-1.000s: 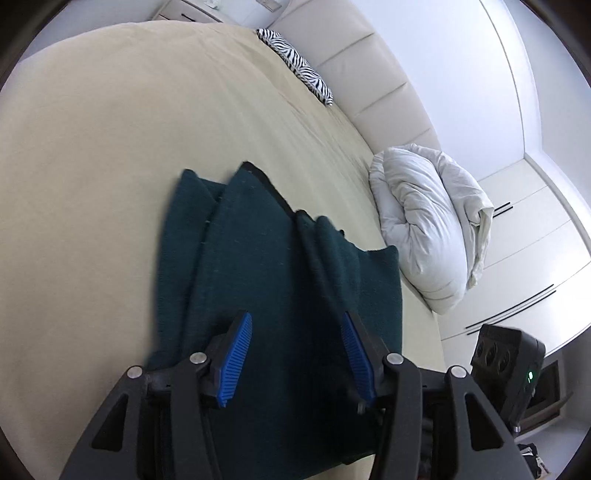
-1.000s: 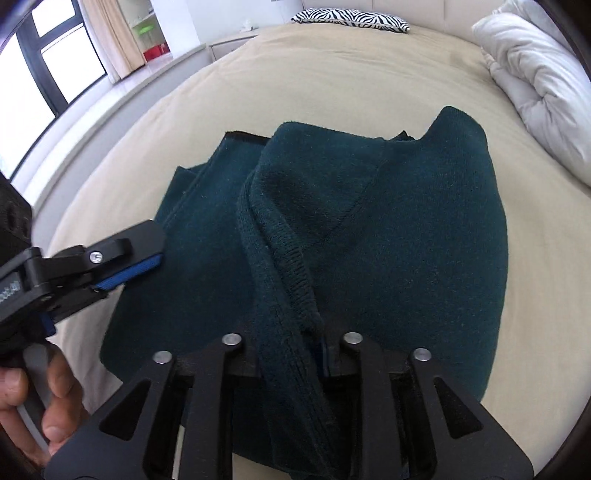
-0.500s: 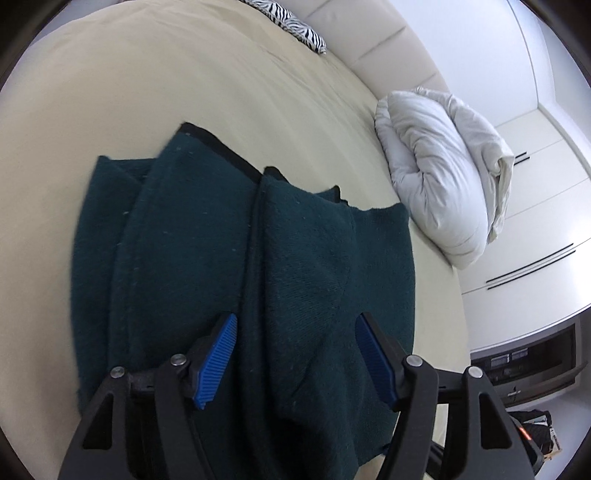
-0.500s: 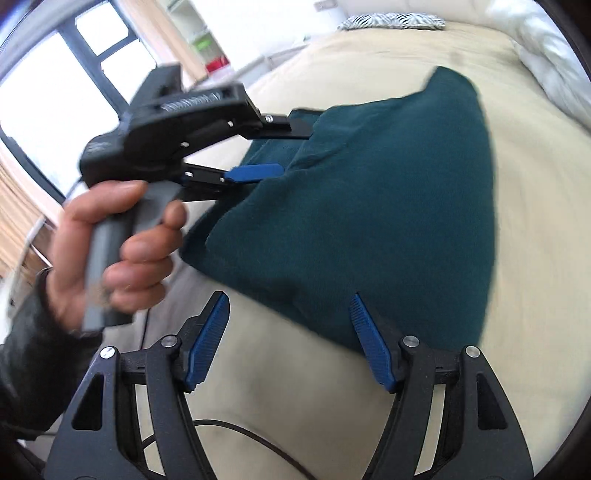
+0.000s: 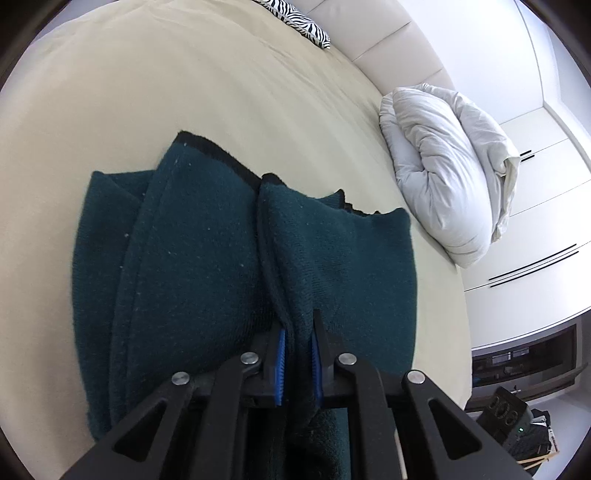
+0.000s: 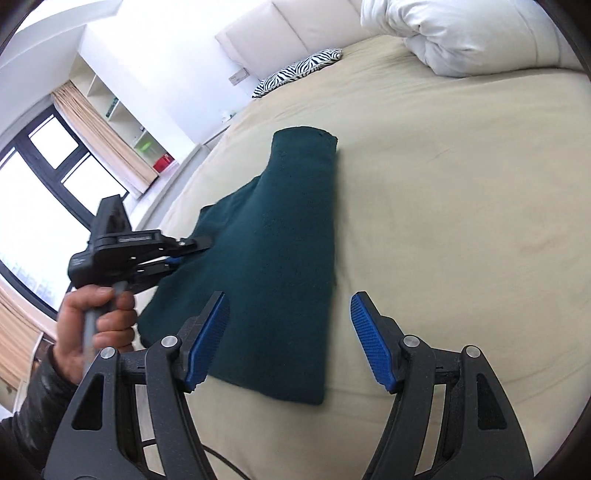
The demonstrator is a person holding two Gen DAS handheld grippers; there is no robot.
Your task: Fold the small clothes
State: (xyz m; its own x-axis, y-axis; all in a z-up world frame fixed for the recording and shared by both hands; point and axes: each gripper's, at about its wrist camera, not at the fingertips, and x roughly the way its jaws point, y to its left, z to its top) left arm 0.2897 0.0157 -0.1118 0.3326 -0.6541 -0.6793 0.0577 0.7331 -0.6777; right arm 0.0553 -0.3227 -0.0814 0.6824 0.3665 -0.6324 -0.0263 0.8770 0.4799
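A dark green fleece garment (image 5: 203, 258) lies partly folded on the beige bed (image 5: 147, 92). In the left wrist view my left gripper (image 5: 297, 343) is closing, its blue pads pressing a raised fold at the garment's near edge. The right wrist view shows the same garment (image 6: 280, 251) as a long folded strip, with the left gripper (image 6: 192, 251) pinching its left edge, held by a person's hand (image 6: 96, 317). My right gripper (image 6: 289, 299) hovers open above the garment's near right corner, and nothing is pinched between its pads.
A bunched white duvet (image 5: 443, 177) lies on the bed right of the garment, and a zebra-print pillow (image 5: 299, 22) rests by the padded headboard. White wardrobes (image 5: 535, 221) stand beyond the bed. A large window (image 6: 33, 206) with curtains is on the left.
The left jaws went from wide open over the garment to clamped on its fold. The right gripper released the fold it held, opened, and swung off toward the garment's right corner.
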